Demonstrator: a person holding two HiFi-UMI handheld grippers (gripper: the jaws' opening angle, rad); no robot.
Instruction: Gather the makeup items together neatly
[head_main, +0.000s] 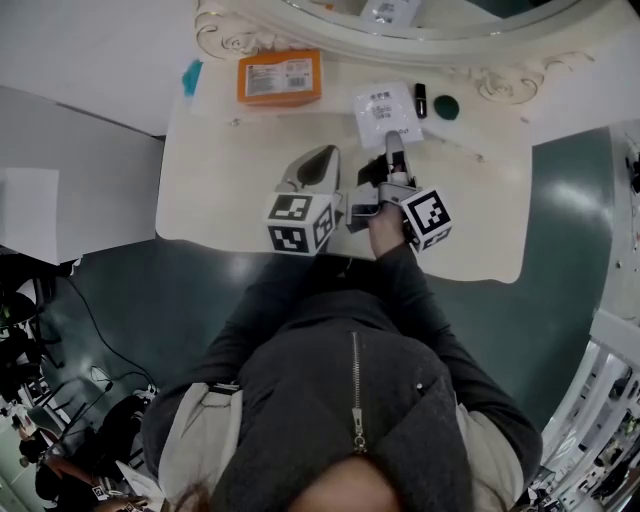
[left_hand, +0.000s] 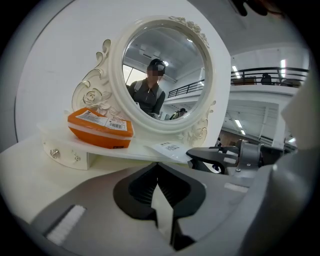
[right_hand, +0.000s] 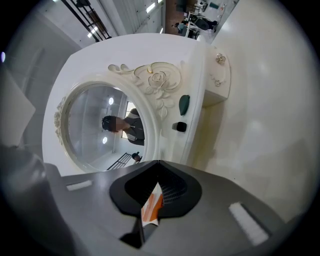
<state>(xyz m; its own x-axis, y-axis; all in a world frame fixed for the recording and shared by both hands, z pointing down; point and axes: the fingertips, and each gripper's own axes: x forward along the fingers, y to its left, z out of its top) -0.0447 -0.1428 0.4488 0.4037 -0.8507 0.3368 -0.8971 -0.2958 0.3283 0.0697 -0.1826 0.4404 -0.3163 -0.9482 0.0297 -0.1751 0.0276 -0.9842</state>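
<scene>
On the shelf under the mirror lie an orange box (head_main: 279, 77) (left_hand: 100, 127), a white packet (head_main: 378, 108) (left_hand: 170, 147), a short black tube (head_main: 421, 100) (right_hand: 180, 127) and a dark green round piece (head_main: 446, 107) (right_hand: 184, 103). My right gripper (head_main: 396, 142) (right_hand: 156, 163) is turned on its side and shut on the near edge of the white packet; white and orange show in the slit behind its tips. My left gripper (head_main: 324, 158) (left_hand: 158, 166) hangs over the cream tabletop (head_main: 230, 190) just left of it, shut, with nothing in it.
An ornate oval mirror (left_hand: 160, 75) (right_hand: 100, 130) stands at the back of the shelf. A small teal item (head_main: 191, 76) lies at the shelf's left end. A thin pale stick (head_main: 455, 146) lies right of the packet. The tabletop ends close to my body.
</scene>
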